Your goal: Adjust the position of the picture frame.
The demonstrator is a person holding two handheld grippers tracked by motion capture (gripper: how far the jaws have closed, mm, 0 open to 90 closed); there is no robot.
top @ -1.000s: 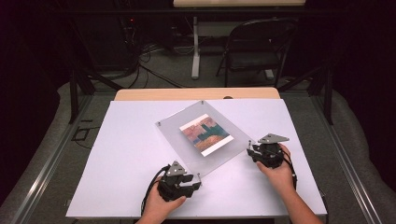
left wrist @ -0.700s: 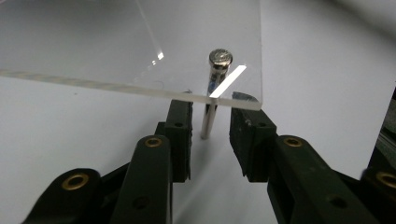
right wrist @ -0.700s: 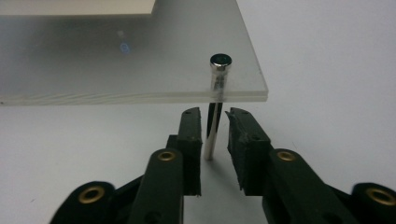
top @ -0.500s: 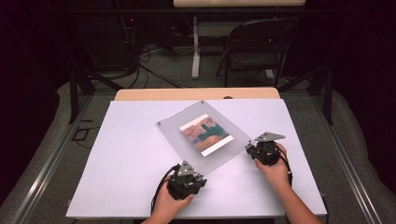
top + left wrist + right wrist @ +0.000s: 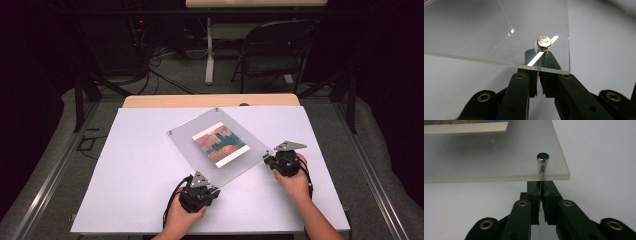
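Clear acrylic frame (image 5: 218, 145) corners just ahead of both claws (image 5: 205, 188) (image 5: 281, 159), jaws nearly closed, empty.

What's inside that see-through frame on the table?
A colourful picture with a white border sits inside the clear frame. Shiny round metal pins go through its corners. The picture's back side is covered, so what is there can't be seen.
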